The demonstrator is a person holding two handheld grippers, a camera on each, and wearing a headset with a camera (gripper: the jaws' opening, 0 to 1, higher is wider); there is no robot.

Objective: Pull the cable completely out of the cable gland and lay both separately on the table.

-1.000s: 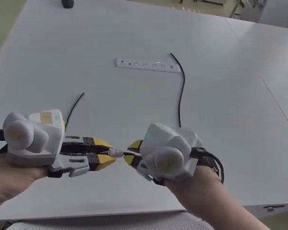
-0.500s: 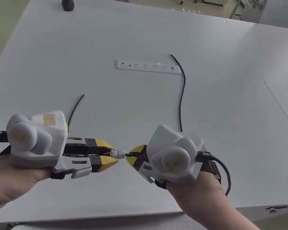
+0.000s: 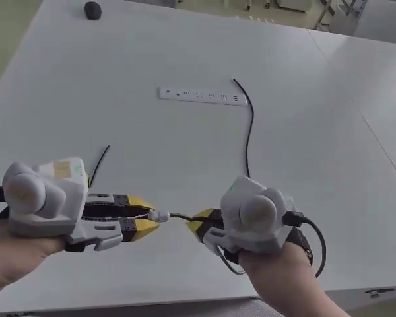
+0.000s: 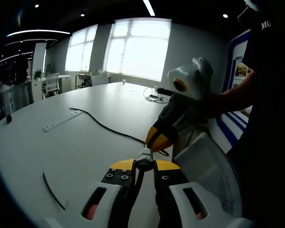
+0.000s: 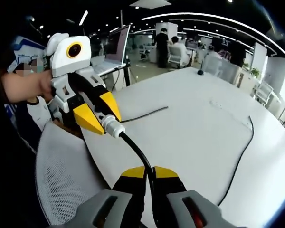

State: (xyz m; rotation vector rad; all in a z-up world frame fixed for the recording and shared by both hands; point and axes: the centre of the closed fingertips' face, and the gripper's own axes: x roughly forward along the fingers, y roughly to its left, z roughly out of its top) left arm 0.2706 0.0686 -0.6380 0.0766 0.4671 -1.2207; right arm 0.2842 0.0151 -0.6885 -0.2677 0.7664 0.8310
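A small white cable gland (image 3: 158, 215) sits between the yellow tips of my left gripper (image 3: 145, 218), which is shut on it; in the left gripper view the cable gland (image 4: 144, 157) pokes out between the jaws. A black cable (image 3: 179, 216) runs from the gland to my right gripper (image 3: 199, 223), which is shut on it. In the right gripper view the cable (image 5: 135, 150) curves from my right gripper (image 5: 149, 172) up to the gland (image 5: 111, 127) held by the left gripper (image 5: 104, 123). Both grippers hover above the table's near edge.
A white power strip (image 3: 201, 96) lies mid-table with a black cord (image 3: 249, 132) trailing toward me. A short black cable piece (image 3: 98, 162) lies at left. A dark object (image 3: 92, 9) rests at the far edge. A mesh chair (image 5: 61, 175) is below the table edge.
The grippers have drawn apart: the right one moved right and toward me, exposing a longer stretch of black cable between it and the gland.
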